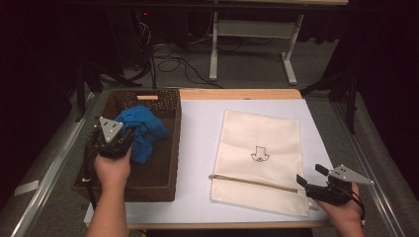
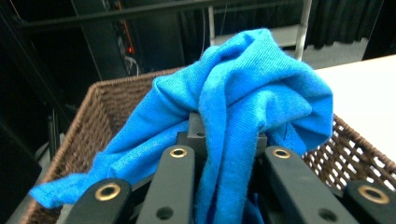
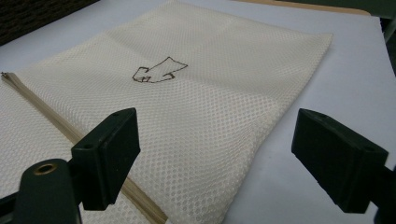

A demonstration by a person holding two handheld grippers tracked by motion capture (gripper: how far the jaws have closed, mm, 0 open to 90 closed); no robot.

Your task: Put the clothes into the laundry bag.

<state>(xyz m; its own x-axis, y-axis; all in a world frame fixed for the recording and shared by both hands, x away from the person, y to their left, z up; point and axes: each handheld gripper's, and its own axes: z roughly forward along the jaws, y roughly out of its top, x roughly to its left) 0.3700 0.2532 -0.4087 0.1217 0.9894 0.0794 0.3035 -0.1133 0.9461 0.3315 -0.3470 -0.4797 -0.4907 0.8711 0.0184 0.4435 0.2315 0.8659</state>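
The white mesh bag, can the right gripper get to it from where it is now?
Probably yes. The right gripper sits open at the near right corner of the mesh bag, and nothing lies between its jaws and the bag on the table.

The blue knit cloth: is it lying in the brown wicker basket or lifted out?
Lifted: the blue knit cloth hangs bunched from the shut left gripper, over the brown wicker basket. Whether its lower end touches the basket bottom, cannot tell.

Soft blue knit cloth (image 2: 243, 93); rough brown wicker basket (image 1: 170, 143); cream mesh bag (image 3: 205, 93); matt white table (image 1: 197, 128).
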